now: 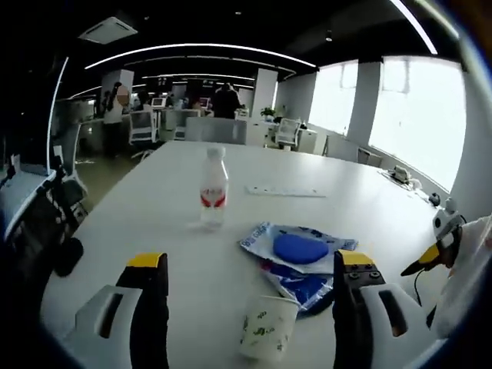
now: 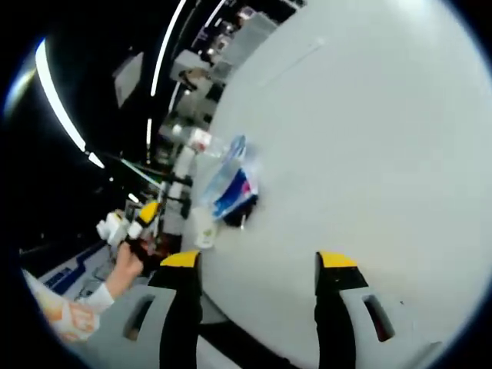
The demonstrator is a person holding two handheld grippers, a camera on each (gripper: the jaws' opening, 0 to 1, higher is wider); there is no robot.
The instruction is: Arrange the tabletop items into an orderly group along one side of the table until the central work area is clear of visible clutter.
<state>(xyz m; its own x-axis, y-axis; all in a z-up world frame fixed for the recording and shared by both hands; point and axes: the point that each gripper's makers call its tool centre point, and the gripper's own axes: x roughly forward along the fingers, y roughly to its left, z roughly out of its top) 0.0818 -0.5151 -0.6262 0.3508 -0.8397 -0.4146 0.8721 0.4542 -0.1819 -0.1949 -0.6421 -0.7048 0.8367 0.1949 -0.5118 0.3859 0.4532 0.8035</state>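
On a large white table sit three items close together. A clear plastic water bottle with a white cap and red label stands upright near the table's middle. Near it, toward the camera's right, lies a flat blue and white plastic packet with a round blue disc resting on top of it. Just in front of the packet, touching its near edge, stands a white paper cup with a green leaf print.

In the left gripper view, the left gripper hovers over the table with its yellow-tipped black jaws spread wide, holding nothing; the cup sits between them, lower down. A white power strip lies flat farther back on the table. Behind are office desks and chairs, bright windows, and people standing.

In the right gripper view, rolled steeply, the right gripper has its jaws spread wide and empty above bare table. The bottle, packet and cup appear small at the table's edge, with the person's hand holding the left gripper beyond them.
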